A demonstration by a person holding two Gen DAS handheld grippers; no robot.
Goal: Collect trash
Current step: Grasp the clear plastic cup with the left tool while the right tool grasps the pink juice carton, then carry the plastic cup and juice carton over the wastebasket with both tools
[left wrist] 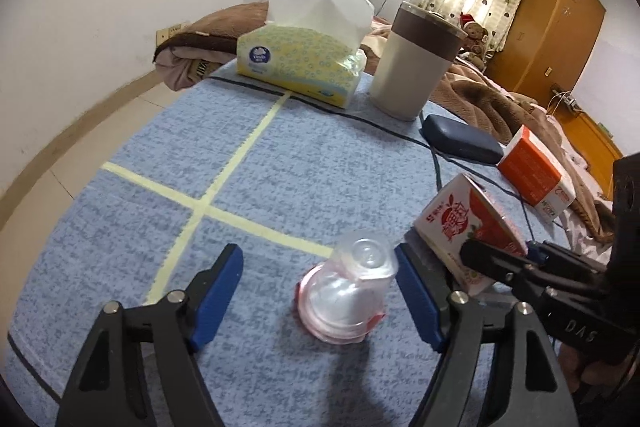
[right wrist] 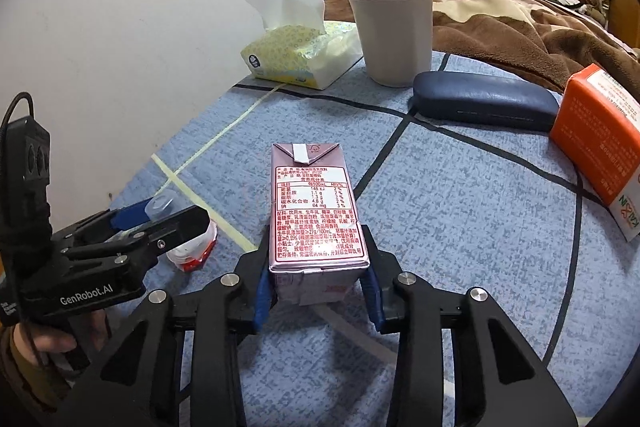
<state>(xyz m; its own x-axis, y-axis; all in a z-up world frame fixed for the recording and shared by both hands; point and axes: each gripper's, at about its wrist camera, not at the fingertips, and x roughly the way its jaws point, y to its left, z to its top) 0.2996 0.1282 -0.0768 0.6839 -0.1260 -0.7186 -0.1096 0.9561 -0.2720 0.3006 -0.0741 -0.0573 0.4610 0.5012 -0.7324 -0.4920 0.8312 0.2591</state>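
**Two claws set around two bits of trash**

The right gripper [right wrist: 318,277] is pinched on a small pink drink carton with red print [right wrist: 318,211]. Both blue pads [right wrist: 263,293] are pressed to the near end of the carton, which lies flat on the blue woven cloth with pale and dark lines [right wrist: 460,227].

The left gripper [left wrist: 320,291] is spread wide. A small clear plastic bottle with a red label [left wrist: 348,297] lies between its blue pads [left wrist: 218,291]. The right pad seems to be just beside the bottle's end, but a touch cannot be told for sure; the left pad is well apart from it.

Farther back, a tall white cup with a brown band [right wrist: 390,23] is seen standing upright with its lid on, so what is inside is hidden. A yellow tissue pack [left wrist: 298,67] is set beside it, with a white tissue sticking up. A dark blue glasses case [right wrist: 484,101] and an orange and white box [right wrist: 600,143] are laid at the right.

Both grippers are pointed down at a slant. A hand [right wrist: 52,337] is seen wrapped round the left gripper's handle.
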